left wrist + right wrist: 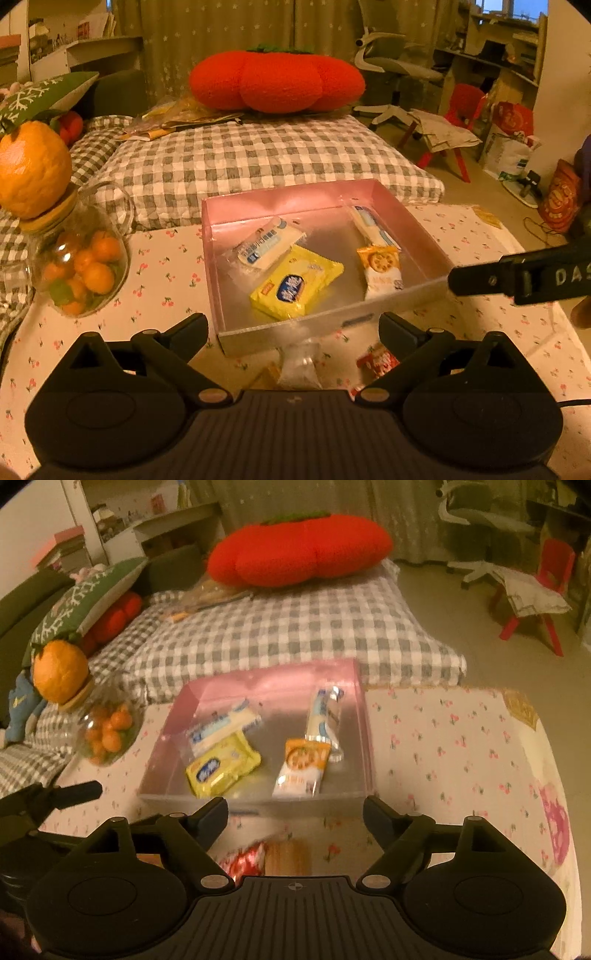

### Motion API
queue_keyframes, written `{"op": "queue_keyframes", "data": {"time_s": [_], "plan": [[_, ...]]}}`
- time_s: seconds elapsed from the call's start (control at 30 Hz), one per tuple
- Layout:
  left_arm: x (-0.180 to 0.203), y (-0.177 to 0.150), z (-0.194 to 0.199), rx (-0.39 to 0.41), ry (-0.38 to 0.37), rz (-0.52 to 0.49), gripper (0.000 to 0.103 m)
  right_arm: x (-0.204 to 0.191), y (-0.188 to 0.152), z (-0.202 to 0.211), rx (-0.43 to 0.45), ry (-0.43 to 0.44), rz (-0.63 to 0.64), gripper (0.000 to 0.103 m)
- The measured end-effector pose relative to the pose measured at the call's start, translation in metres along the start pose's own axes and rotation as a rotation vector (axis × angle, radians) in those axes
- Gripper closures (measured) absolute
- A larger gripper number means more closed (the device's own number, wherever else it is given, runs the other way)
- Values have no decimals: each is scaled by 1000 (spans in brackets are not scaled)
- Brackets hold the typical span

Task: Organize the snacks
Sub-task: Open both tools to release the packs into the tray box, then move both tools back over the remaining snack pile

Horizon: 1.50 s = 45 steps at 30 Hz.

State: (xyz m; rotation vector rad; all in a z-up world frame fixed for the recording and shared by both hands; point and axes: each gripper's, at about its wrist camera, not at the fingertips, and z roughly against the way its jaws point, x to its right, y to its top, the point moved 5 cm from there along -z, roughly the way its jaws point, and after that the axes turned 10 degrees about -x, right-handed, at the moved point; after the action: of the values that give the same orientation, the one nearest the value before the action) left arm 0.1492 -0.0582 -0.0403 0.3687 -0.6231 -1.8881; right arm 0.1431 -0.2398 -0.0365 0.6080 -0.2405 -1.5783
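A pink and silver box [424, 236] [364, 716] sits on the flowered tablecloth. It holds a yellow packet [295, 282] [221, 766], an orange and white cracker packet [380, 271] [303, 768] and two white and blue packets [269, 243] [323, 712]. My left gripper [293, 328] is open and empty, just in front of the box's near wall. A clear packet [299, 363] and a red packet [376, 363] lie on the cloth between its fingers. My right gripper [295, 812] is open and empty, near the box's front wall, above the red packet [245, 860] and an orange packet [286, 856].
A glass jar of small oranges [81, 273] [107, 734] with an orange-shaped lid stands left of the box. A checked cushion [258, 158] with a red pumpkin pillow [277, 81] lies behind the table. The right gripper's finger [517, 277] reaches in from the right in the left wrist view.
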Motion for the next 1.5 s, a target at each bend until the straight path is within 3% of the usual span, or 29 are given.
{"op": "queue_keyframes", "data": {"time_s": [0.43, 1.03, 1.3, 1.5], "plan": [[2, -31, 25, -23, -42, -11, 1, -18, -45, 15, -37, -15, 65, 16], [-25, -85, 23, -9, -37, 16, 1, -17, -92, 3, 8, -95, 166, 11], [-40, -104, 15, -15, -26, -31, 1, -13, -119, -13, -8, -117, 255, 10], [-43, -114, 5, -24, -35, -122, 1, -15, -136, -18, -12, -88, 315, 10]]}}
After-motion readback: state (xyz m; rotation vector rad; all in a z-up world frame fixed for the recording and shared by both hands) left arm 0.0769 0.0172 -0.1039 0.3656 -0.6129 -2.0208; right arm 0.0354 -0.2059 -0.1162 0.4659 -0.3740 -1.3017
